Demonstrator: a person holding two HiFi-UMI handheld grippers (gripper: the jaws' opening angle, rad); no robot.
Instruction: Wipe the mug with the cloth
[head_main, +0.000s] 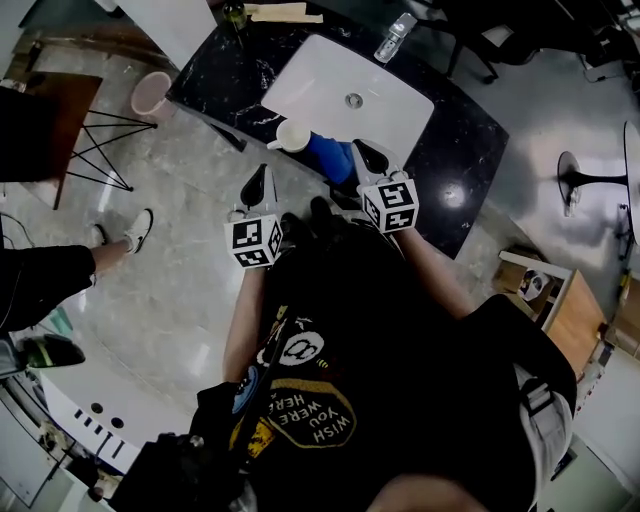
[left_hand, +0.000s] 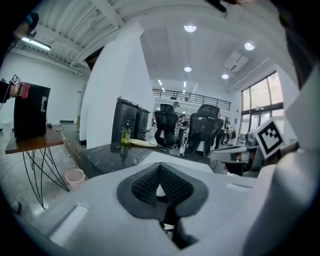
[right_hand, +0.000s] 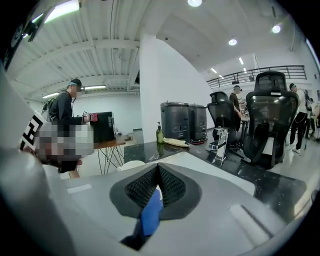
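right gripper (head_main: 368, 160) clamped on blue cloth (head_main: 330, 157) | cloth stretches toward white mug (head_main: 293, 135), mouth up | left gripper (head_main: 258, 185) jaws together, empty

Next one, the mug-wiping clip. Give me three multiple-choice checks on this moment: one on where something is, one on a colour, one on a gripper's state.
1. Where is the pink bin?
A. In the sink
B. On the floor beside the counter
C. On the wooden table

2. What colour is the cloth?
A. Blue
B. Yellow
C. White

3. How is the right hand-held gripper?
A. Wide open and empty
B. Shut on the cloth
C. Shut on a bottle

Answers:
1. B: the head view shows the bin standing on the floor by the counter's end.
2. A: the strip hanging between the pads is plainly blue.
3. B: the right gripper view shows its pads together with the cloth pinched between them.
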